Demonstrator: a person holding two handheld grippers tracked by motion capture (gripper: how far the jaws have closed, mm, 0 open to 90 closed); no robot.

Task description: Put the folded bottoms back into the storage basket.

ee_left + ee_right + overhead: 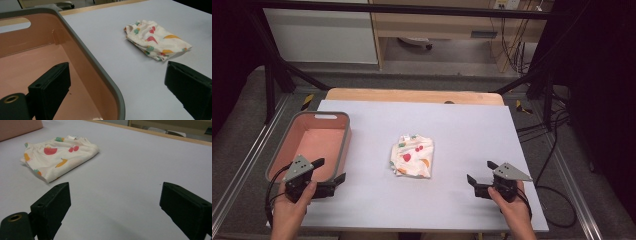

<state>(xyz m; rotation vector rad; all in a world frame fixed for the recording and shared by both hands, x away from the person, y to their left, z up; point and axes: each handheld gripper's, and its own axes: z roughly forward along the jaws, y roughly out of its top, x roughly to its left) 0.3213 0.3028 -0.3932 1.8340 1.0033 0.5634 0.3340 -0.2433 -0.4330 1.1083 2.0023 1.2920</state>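
Nearest the high camera, at about 7 o'clock on the desk (472,130), the person's left hand (292,210) holds the left tool (329,170). Its jaws stand wide apart with nothing between them; in the left gripper view one jaw hangs over the inside of the pink bin (117,97) and the other over the bare desk (105,45), so the tool straddles the bin's near grey rim without visibly touching it. At about 5 o'clock the right hand (512,200) holds the right tool (479,172), jaws likewise spread and empty, low over the pale desk surface (130,170).

The folded cloth (412,156), cream with red, orange and green fruit prints, lies flat near the middle of the desk, between the two tools and well apart from both. From the left tool it sits toward 2 o'clock (156,40); from the right tool toward 10 o'clock (58,157). A small label shows at its far edge in the right gripper view.

The bin (343,145) rests at 9 o'clock on the desk, pink inside with a grey rim and a slot handle in its far wall. It holds nothing. The cloth lies to its right, apart from it.
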